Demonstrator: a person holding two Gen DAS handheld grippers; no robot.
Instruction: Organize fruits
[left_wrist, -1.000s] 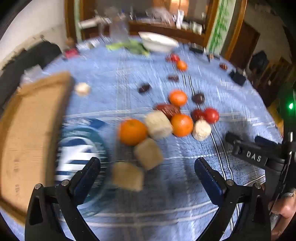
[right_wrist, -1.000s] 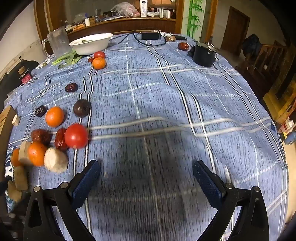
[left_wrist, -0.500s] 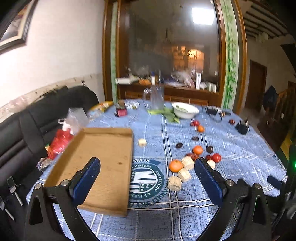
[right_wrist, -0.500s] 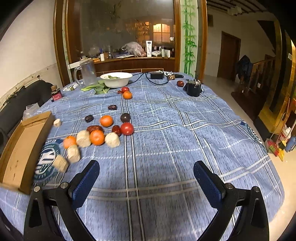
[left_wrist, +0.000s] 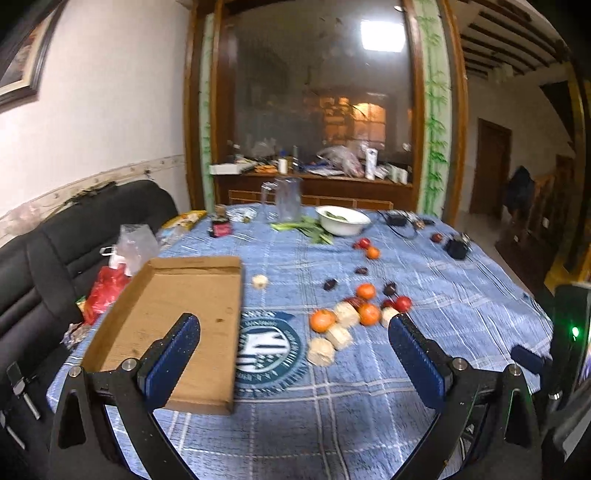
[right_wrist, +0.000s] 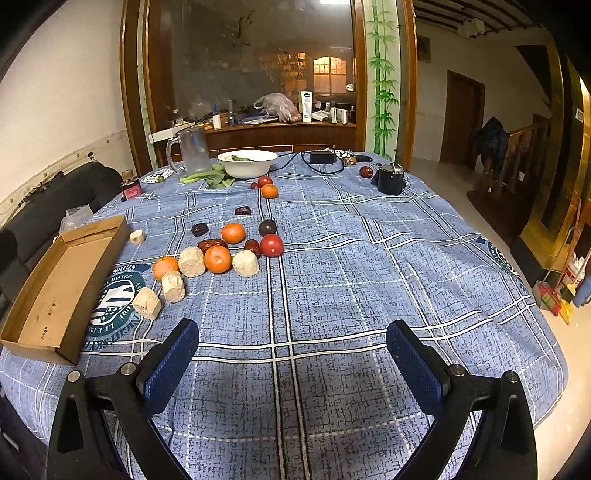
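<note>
Left claw (left_wrist: 293, 349) and right claw (right_wrist: 291, 354) both spread wide, empty, above the bench (right_wrist: 369, 295). Fruits (right_wrist: 218, 258) clustered mid-bench, just right of the empty cardboard tray (right_wrist: 55, 291).

left gripper (left_wrist: 295, 343): black frame, blue textured pads (left_wrist: 173, 354), silver screws
right gripper (right_wrist: 291, 350): black frame, blue textured pads (right_wrist: 417, 363), silver screws
</note>
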